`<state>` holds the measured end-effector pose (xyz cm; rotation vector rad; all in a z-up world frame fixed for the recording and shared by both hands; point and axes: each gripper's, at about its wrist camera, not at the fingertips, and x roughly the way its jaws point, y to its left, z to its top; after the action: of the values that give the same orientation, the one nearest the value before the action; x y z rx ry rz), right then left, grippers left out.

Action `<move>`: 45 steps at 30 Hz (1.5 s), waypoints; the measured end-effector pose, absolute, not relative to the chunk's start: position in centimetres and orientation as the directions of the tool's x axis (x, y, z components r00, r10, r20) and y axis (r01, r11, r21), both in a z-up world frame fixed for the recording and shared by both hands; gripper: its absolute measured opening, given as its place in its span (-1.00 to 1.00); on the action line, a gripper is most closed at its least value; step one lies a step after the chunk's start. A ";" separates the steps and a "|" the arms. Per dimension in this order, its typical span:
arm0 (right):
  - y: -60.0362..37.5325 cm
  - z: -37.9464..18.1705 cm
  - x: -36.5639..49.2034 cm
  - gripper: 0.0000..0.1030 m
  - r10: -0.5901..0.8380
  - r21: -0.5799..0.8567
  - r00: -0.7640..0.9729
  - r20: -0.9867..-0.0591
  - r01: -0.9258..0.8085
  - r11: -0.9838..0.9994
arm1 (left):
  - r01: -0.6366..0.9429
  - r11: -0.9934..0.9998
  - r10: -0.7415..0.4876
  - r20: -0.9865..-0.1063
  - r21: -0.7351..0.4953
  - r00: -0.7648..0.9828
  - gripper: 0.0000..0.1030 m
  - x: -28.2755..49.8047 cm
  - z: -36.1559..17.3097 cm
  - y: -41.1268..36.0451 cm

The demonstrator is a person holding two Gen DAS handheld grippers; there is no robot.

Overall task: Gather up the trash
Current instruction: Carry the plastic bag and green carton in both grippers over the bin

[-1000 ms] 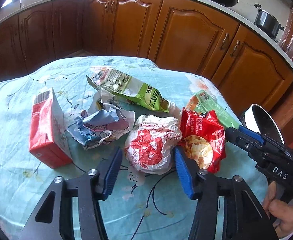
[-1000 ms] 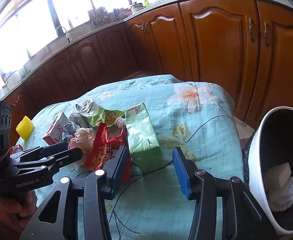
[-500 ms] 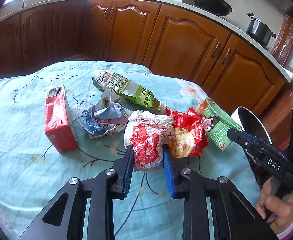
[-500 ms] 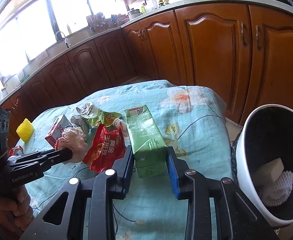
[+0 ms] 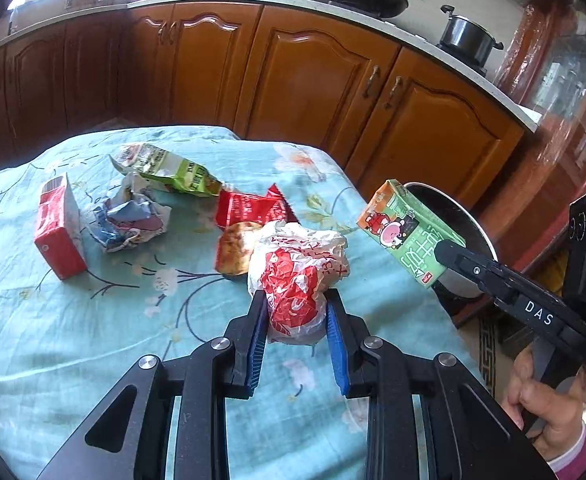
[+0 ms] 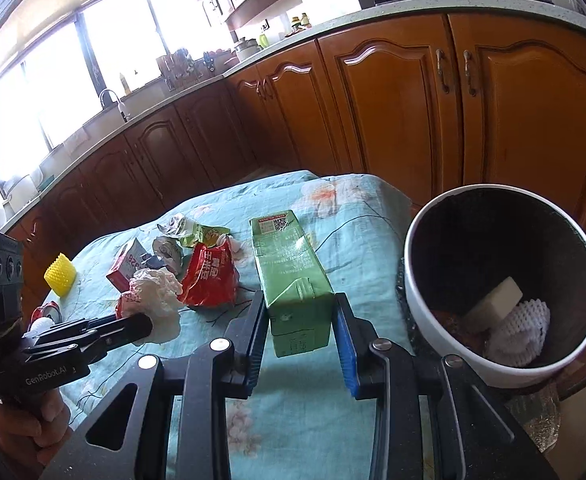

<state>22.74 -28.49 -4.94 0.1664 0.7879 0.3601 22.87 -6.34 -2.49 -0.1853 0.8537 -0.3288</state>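
Observation:
My left gripper (image 5: 296, 322) is shut on a crumpled white and red wrapper (image 5: 299, 276) and holds it above the teal tablecloth (image 5: 93, 340). My right gripper (image 6: 301, 328) is shut on a green carton (image 6: 293, 276), lifted off the table beside the white bin (image 6: 429, 320). In the left wrist view the green carton (image 5: 407, 232) hangs in front of the bin (image 5: 461, 220). The bin holds a pale block (image 6: 493, 300) and white foam netting (image 6: 521, 328).
A red carton (image 5: 59, 232), crumpled paper (image 5: 129, 216), a green snack bag (image 5: 173, 172) and a red snack bag (image 5: 249, 208) lie on the table. A yellow object (image 6: 60, 278) sits at the far left. Wooden cabinets (image 5: 313, 80) stand behind.
Both grippers closed from open: the left on the white and red wrapper, the right on the green carton. Both items were lifted and carried to the right, toward the bin.

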 end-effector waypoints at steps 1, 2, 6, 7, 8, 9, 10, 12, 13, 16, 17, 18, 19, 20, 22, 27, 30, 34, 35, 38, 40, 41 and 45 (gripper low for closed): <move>-29.0 -4.7 22.3 -0.37 0.371 0.279 0.654 -0.659 -0.246 0.928 | 0.219 0.932 -0.363 -0.706 -0.291 0.608 -0.48 22.8 -2.5 -6.7; -29.5 -4.6 22.0 -0.37 0.367 0.280 0.659 -0.656 -0.239 0.930 | 0.230 0.928 -0.372 -0.705 -0.293 0.603 -0.48 22.9 -2.4 -7.2; -31.6 -4.0 21.1 -0.37 0.340 0.277 0.677 -0.653 -0.204 0.939 | 0.272 0.915 -0.404 -0.698 -0.299 0.591 -0.48 23.0 -2.0 -9.1; -32.1 -3.9 20.8 -0.37 0.333 0.276 0.681 -0.652 -0.195 0.941 | 0.281 0.911 -0.412 -0.696 -0.302 0.588 -0.48 23.0 -1.9 -9.5; -32.7 -3.8 20.5 -0.37 0.323 0.273 0.686 -0.652 -0.185 0.944 | 0.290 0.907 -0.421 -0.695 -0.306 0.583 -0.48 23.2 -1.8 -9.9; -33.2 -3.6 20.3 -0.37 0.313 0.269 0.691 -0.651 -0.175 0.947 | 0.298 0.903 -0.428 -0.694 -0.308 0.579 -0.48 23.3 -1.8 -10.3; -33.7 -3.6 20.1 -0.37 0.304 0.266 0.695 -0.651 -0.166 0.949 | 0.307 0.901 -0.432 -0.694 -0.306 0.577 -0.48 23.5 -1.7 -10.8; -34.8 -3.4 19.7 -0.37 0.290 0.266 0.703 -0.649 -0.147 0.953 | 0.323 0.897 -0.438 -0.693 -0.301 0.573 -0.48 23.7 -1.6 -11.6; -35.4 -3.4 19.5 -0.37 0.283 0.265 0.706 -0.649 -0.139 0.954 | 0.331 0.896 -0.441 -0.693 -0.298 0.570 -0.48 23.8 -1.6 -12.1; -36.9 -3.3 19.0 -0.37 0.263 0.265 0.715 -0.648 -0.112 0.958 | 0.356 0.889 -0.450 -0.695 -0.288 0.560 -0.48 24.1 -1.6 -13.5; -37.3 -3.2 18.9 -0.37 0.256 0.264 0.717 -0.649 -0.103 0.959 | 0.362 0.887 -0.452 -0.696 -0.286 0.558 -0.48 24.2 -1.6 -13.9; -37.7 -3.2 18.7 -0.37 0.249 0.264 0.719 -0.649 -0.095 0.960 | 0.368 0.885 -0.454 -0.697 -0.284 0.555 -0.48 24.3 -1.6 -14.3; -38.1 -3.2 18.6 -0.37 0.245 0.265 0.720 -0.649 -0.088 0.960 | 0.373 0.884 -0.456 -0.698 -0.282 0.552 -0.48 24.3 -1.6 -14.6; -38.4 -3.2 18.5 -0.37 0.241 0.266 0.721 -0.650 -0.081 0.961 | 0.377 0.883 -0.457 -0.699 -0.280 0.551 -0.48 24.3 -1.5 -15.0; -39.1 -3.3 18.2 -0.37 0.232 0.266 0.723 -0.651 -0.069 0.961 | 0.384 0.881 -0.458 -0.700 -0.276 0.547 -0.48 24.3 -1.5 -15.6; -40.3 -3.5 17.8 -0.37 0.220 0.273 0.725 -0.652 -0.047 0.961 | 0.398 0.878 -0.459 -0.706 -0.266 0.540 -0.48 24.8 -1.6 -17.0; -40.8 -3.6 17.8 -0.37 0.213 0.274 0.728 -0.652 -0.036 0.961 | 0.405 0.877 -0.458 -0.709 -0.260 0.536 -0.48 25.3 -1.6 -17.8; -41.2 -3.6 17.8 -0.37 0.204 0.275 0.733 -0.649 -0.024 0.961 | 0.417 0.873 -0.459 -0.711 -0.252 0.532 -0.48 25.9 -1.7 -19.0; -41.3 -3.6 17.8 -0.37 0.202 0.275 0.734 -0.649 -0.021 0.961 | 0.421 0.872 -0.460 -0.711 -0.250 0.531 -0.48 26.0 -1.7 -19.3; -41.7 -3.6 18.0 -0.37 0.196 0.274 0.734 -0.650 -0.014 0.962 | 0.432 0.869 -0.461 -0.713 -0.242 0.528 -0.48 26.6 -1.7 -20.4; -42.1 -3.6 18.1 -0.37 0.192 0.274 0.733 -0.653 -0.008 0.962 | 0.439 0.867 -0.461 -0.714 -0.236 0.526 -0.48 27.1 -1.7 -21.0; -42.1 -3.6 18.2 -0.37 0.191 0.273 0.732 -0.654 -0.007 0.962 | 0.442 0.866 -0.460 -0.716 -0.232 0.525 -0.48 27.4 -1.6 -21.4; -42.6 -3.6 18.9 -0.37 0.179 0.262 0.729 -0.661 0.000 0.965 | 0.454 0.865 -0.452 -0.726 -0.215 0.518 -0.47 28.7 -1.6 -23.0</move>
<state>18.88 -42.62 -3.64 0.2526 0.7493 0.0995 28.69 -23.02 -1.57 0.0017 0.8708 -0.5435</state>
